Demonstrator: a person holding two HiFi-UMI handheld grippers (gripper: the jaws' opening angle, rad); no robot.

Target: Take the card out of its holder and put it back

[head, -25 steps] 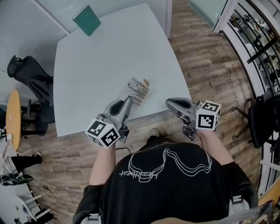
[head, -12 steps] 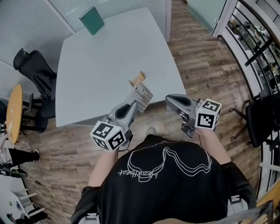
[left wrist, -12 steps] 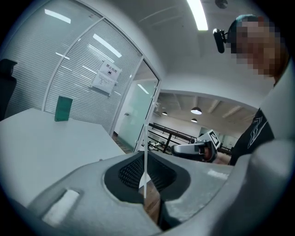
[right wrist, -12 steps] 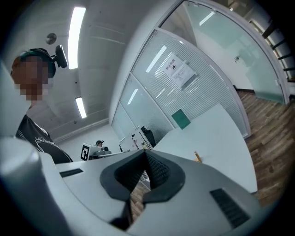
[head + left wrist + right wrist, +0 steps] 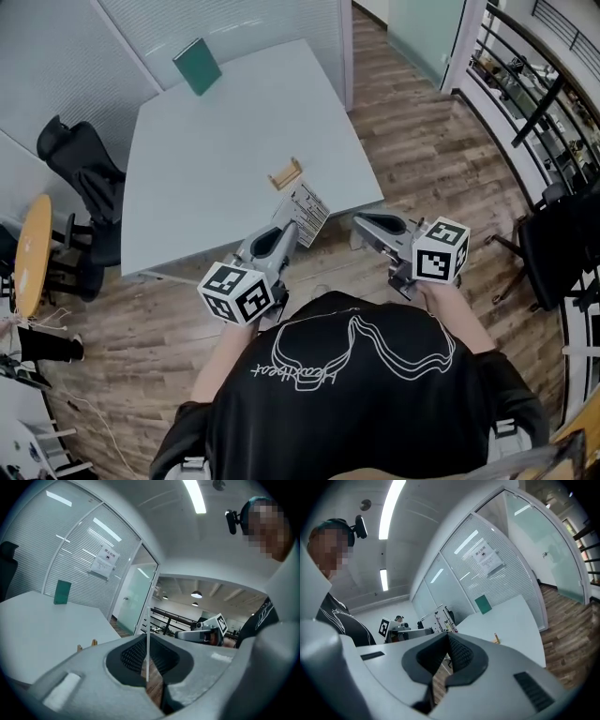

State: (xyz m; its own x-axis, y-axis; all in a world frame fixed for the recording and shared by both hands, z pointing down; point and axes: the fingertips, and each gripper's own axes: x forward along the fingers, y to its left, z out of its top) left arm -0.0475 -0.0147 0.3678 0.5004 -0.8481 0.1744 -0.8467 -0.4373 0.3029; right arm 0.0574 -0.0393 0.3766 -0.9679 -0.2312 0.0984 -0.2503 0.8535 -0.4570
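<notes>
Between the jaws of the left gripper, clamped on the near end of the card, with its printed face up and most of its length sticking out past the tips. Lifted clear of the small wooden holder and drawn back toward the near edge of the counter; a second ago lay right over that holder, hiding it. Leaves the holder bare and upright on the counter, ahead of the left jaws and slightly to their left, well apart from the card. On the right gripper, jaws together on nothing, pulled back too, beside the card without touching it. Removal apparently done; return still owed. Next, probably: carrying the card forward and lining its edge up with the holder's slot.
</notes>
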